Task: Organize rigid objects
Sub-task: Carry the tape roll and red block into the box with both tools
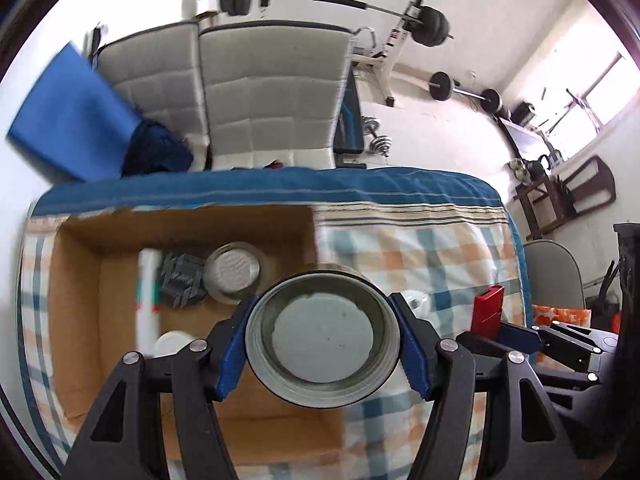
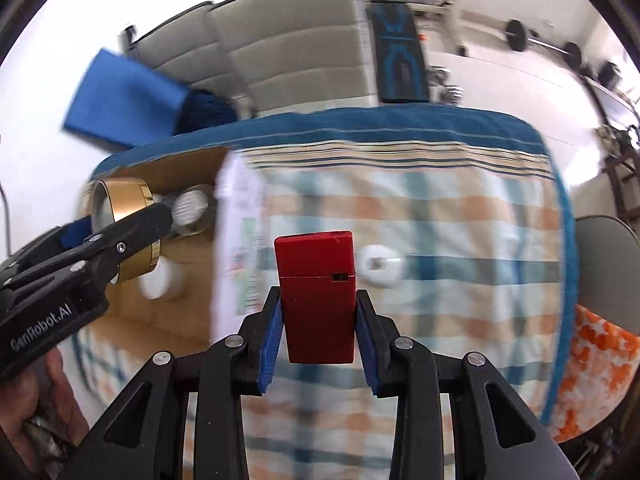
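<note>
My left gripper (image 1: 322, 308) is shut on a round gold tin (image 1: 322, 338), whose open end faces the camera. It hangs above the right edge of an open cardboard box (image 1: 80, 280) on the bed. In the box lie a lidded glass jar (image 1: 232, 272), a dark patterned block (image 1: 182, 280), a white tube (image 1: 146, 292) and a white round lid (image 1: 172, 342). My right gripper (image 2: 318, 294) is shut on an upright red box (image 2: 318, 296), held over the checked sheet. In the right wrist view the left gripper (image 2: 136, 220) and the tin (image 2: 124, 224) are at the left, over the cardboard box (image 2: 188, 168).
A small white object (image 2: 378, 264) lies on the checked bedsheet (image 2: 460, 240) beyond the red box. A grey chair (image 1: 552, 272) and orange patterned cloth (image 2: 592, 368) stand off the bed's right side. Grey mattresses (image 1: 272, 92), blue cloth and weights fill the far side.
</note>
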`<state>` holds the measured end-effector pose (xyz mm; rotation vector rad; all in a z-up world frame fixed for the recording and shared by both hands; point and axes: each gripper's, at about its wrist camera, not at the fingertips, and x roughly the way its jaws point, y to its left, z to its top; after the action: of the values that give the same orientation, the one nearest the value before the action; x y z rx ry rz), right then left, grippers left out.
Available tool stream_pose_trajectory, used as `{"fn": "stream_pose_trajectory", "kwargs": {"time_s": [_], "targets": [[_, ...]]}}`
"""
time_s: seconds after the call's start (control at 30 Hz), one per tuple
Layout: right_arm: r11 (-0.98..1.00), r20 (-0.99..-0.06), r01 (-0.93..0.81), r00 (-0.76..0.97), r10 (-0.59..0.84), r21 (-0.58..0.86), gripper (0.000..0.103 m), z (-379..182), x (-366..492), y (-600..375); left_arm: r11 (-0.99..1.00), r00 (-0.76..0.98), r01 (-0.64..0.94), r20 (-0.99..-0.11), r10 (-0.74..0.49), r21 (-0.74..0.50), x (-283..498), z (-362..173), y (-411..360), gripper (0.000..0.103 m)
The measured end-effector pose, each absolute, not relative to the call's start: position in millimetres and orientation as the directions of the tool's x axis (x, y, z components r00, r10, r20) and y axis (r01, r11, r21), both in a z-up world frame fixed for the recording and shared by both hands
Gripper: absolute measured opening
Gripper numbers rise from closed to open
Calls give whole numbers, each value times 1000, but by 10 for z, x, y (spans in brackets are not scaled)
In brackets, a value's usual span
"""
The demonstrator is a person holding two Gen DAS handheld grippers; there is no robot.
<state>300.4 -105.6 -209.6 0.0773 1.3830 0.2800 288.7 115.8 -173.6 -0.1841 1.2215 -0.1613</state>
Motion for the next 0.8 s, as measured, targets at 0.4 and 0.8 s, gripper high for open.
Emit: {"fn": "stream_pose_trajectory", "kwargs": {"time_s": [0.4, 0.8], "targets": [[949, -967, -186, -31, 253, 255, 36, -2863, 2989, 418, 903, 39, -147, -915, -402, -403, 3043, -2958, 2140, 62], [978, -984, -136, -98, 148, 161, 38, -3407, 3145, 648, 893, -122, -151, -888, -443, -425, 3307, -3475, 2012, 65]]}}
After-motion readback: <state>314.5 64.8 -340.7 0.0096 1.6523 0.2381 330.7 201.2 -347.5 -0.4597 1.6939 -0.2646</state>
